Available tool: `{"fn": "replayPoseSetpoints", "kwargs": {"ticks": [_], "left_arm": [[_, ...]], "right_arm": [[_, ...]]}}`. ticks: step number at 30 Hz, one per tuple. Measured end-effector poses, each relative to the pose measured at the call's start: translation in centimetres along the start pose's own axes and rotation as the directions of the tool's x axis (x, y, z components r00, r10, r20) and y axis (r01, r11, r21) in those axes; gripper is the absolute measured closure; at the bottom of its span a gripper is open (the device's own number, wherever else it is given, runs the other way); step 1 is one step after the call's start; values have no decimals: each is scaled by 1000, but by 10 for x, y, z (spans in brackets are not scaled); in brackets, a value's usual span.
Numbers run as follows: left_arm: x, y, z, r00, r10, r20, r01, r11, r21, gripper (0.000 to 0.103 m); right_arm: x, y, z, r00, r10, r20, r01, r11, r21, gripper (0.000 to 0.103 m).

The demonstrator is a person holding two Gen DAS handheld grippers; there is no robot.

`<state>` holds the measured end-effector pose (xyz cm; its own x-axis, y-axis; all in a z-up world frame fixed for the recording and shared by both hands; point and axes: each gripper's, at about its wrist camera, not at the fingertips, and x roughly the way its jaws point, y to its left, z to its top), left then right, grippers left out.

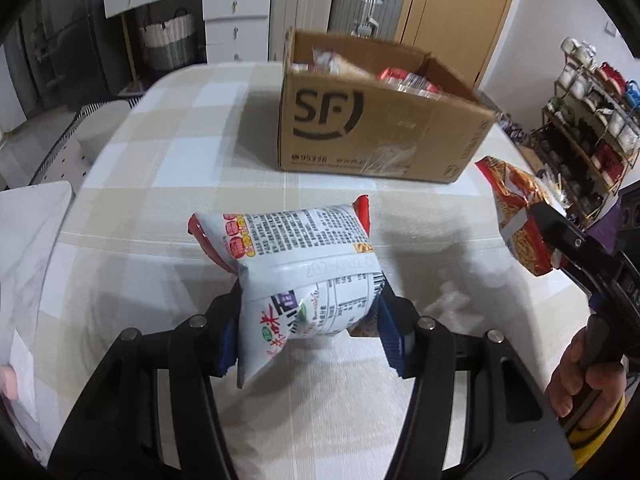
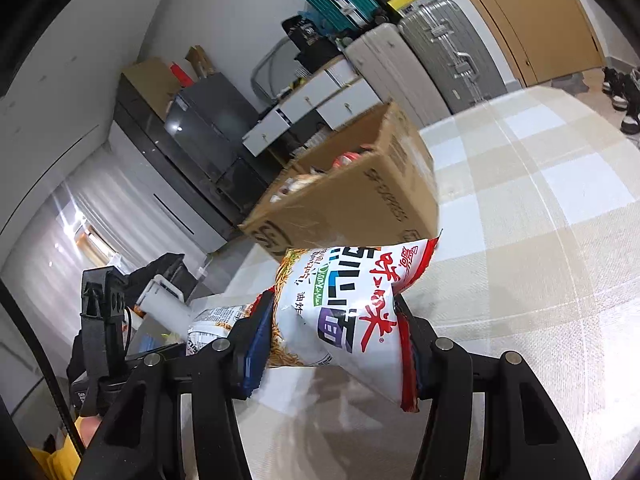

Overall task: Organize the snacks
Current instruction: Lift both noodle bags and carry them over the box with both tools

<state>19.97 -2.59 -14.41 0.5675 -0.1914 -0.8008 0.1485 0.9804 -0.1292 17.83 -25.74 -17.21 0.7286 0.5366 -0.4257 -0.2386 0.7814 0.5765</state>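
My left gripper (image 1: 308, 320) is shut on a white and red noodle snack packet (image 1: 296, 264), held above the checked tablecloth (image 1: 160, 184), back side up. My right gripper (image 2: 332, 332) is shut on a second noodle snack packet (image 2: 344, 304); this packet also shows in the left wrist view (image 1: 516, 216) at the right, clamped in the right gripper (image 1: 552, 236). The open cardboard SF box (image 1: 360, 132) stands on the table beyond both grippers, with several snack packets inside. It also shows in the right wrist view (image 2: 352, 200).
A shoe rack (image 1: 588, 120) stands to the right of the table. Suitcases (image 2: 436, 56), white drawers (image 1: 232, 12) and a wooden door (image 1: 452, 4) line the far wall. A pale cushion (image 1: 28, 260) lies at the table's left.
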Motion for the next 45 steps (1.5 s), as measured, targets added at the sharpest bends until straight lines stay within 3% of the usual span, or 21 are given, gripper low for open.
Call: {"fn": "replayPoseSetpoints", "kwargs": {"ticks": [5,11,24,32,45], "left_arm": [[-49,-3,-8,995,-28,92,26,999,18,49],[-108,-5,-18,978,-65,199,59,998,33,49],[-206,12,-57,945,-109,307,105,994,30,49],[-226,15,-66,939,-111,326,105,994,37,49],[-229,14,-22,926,-108,363,84,993,83,49]], "right_arm": [[-31,29,3,999,28,35,-27,999,-30,48],[-74,82,2,995,56,86,-45,991,-126,48],[-133,147,-34,993,68,101,-46,978,-205,48],[-144,158,-44,991,72,110,-47,976,-214,48],[-132,169,-10,991,64,120,-27,959,-281,48]]}}
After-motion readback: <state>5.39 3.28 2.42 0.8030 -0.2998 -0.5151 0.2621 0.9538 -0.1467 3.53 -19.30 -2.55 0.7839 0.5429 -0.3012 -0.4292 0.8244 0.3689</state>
